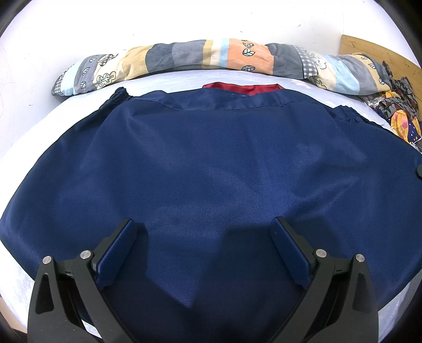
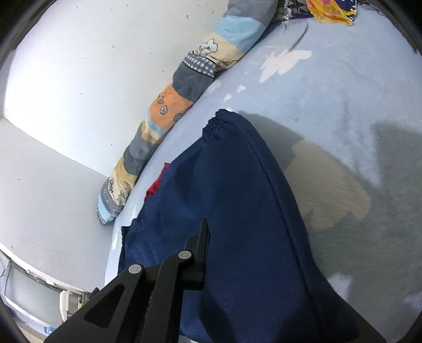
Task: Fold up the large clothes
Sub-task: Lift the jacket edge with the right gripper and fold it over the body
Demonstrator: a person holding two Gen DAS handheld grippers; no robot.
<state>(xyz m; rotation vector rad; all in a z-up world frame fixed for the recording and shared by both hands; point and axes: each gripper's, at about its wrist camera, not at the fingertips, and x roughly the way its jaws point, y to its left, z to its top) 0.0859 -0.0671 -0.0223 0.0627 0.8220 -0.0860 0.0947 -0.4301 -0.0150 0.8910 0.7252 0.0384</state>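
Spread flat over a pale blue-grey bed sheet (image 1: 21, 285): one large navy jacket of smooth, faintly shiny woven cloth (image 1: 211, 163), back upward, with soft shallow creases across the panel. At the far edge, a strip of glossy red lining (image 1: 241, 87) under the turned collar. Two sleeves, each ending in a gathered elastic cuff (image 1: 120, 94).

Along the white wall (image 1: 184, 21), one long patchwork quilt roll (image 1: 211, 56) in grey, tan, orange and light blue patches, some printed with leaves, some checked. Beside its right end, one crumpled heap of patterned clothes in yellow, dark blue and red (image 1: 398, 110), against a pale wooden board (image 1: 369, 51).

Low in the left wrist view, the left gripper (image 1: 207, 252): black angular frame, four round metal pins, two flat ribbed blue pads (image 1: 116, 258) standing wide apart, nothing between them, hovering over the near hem of the jacket.

In the right wrist view, the right gripper (image 2: 208, 253) clamped together on a fold of the same navy cloth, only one black finger (image 2: 200, 253) showing, the other buried under fabric. Draped from it, a raised sleeve with a corded seam and puckered cuff, lifted off the sheet and casting a shadow there. Lower left, a white-framed appliance (image 2: 29, 293), too blurred to identify.
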